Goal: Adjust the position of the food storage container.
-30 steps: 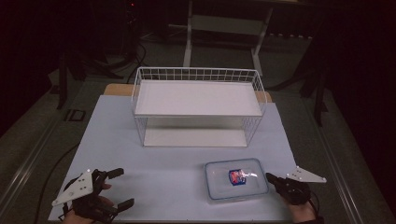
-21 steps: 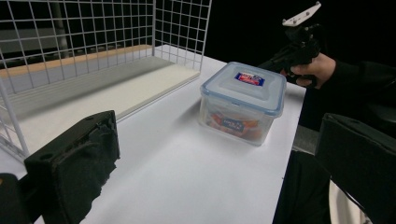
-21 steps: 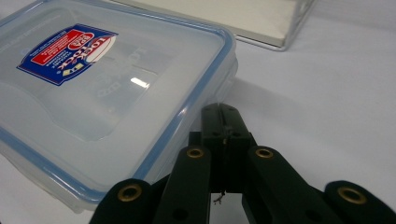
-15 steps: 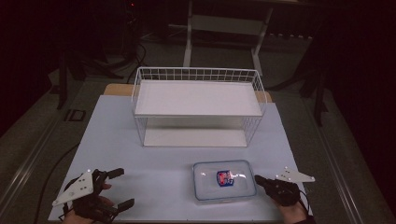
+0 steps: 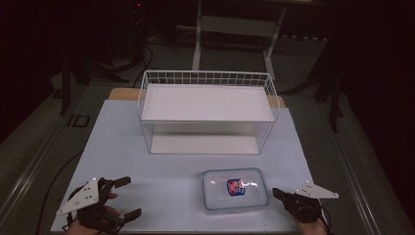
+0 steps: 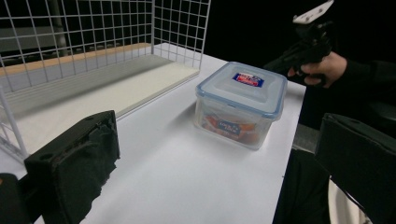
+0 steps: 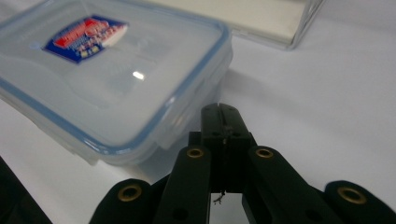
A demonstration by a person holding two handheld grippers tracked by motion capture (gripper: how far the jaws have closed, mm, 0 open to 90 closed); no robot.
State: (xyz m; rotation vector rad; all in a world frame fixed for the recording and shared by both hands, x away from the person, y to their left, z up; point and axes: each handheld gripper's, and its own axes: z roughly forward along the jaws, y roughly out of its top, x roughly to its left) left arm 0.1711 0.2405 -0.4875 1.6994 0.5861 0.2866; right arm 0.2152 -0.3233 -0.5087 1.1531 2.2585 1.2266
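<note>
A clear plastic container (image 5: 235,188) with a blue-rimmed lid and a red-and-blue label stands near the table's front edge, right of centre. My right gripper (image 5: 276,192) is shut with nothing between its jaws. Its tip (image 7: 219,109) sits right at the container's (image 7: 116,70) right side wall; whether it touches I cannot tell. My left gripper (image 5: 126,197) rests at the front left, open wide and empty, well apart from the container (image 6: 240,102). In the left gripper view my right gripper (image 6: 280,63) shows behind the box, in a hand.
A white wire rack (image 5: 205,78) with an upper shelf and a lower board stands at the middle back of the white table (image 5: 171,171). The table's front edge runs just behind both hands. Dark floor and stands surround the table.
The container has slid a little to the left, with my shut right gripper following at its right side. The left gripper has stayed put.
</note>
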